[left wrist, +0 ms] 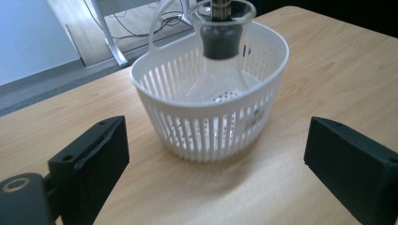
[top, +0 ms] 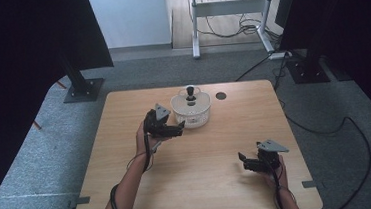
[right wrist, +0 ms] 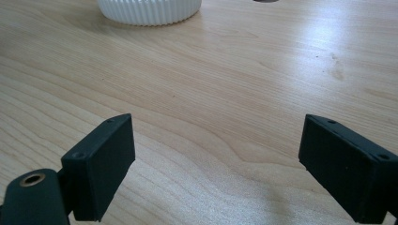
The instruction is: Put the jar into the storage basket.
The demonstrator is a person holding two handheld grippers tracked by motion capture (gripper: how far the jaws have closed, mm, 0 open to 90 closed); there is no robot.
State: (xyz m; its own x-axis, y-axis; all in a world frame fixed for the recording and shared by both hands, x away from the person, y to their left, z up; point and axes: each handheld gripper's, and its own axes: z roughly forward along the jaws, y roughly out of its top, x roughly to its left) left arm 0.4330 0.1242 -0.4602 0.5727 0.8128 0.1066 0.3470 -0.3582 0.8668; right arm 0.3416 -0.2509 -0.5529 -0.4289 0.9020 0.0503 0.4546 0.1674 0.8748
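Left gripper view: white slatted basket [left wrist: 211,112] sits directly ahead between the released left tongs [left wrist: 216,164]; right tongs [top: 250,160], also released, wait well apart.

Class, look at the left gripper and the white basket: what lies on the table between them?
Nothing: bare wood. In the left gripper view, the left gripper stands open before the basket, with only table between.

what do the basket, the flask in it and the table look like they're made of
Basket: likely white moulded plastic, matte, with thin slotted walls. Flask: seemingly clear glass, see-through and glinting, with a dark stopper. Table: light wood or wood-look laminate, grain showing, slight sheen.
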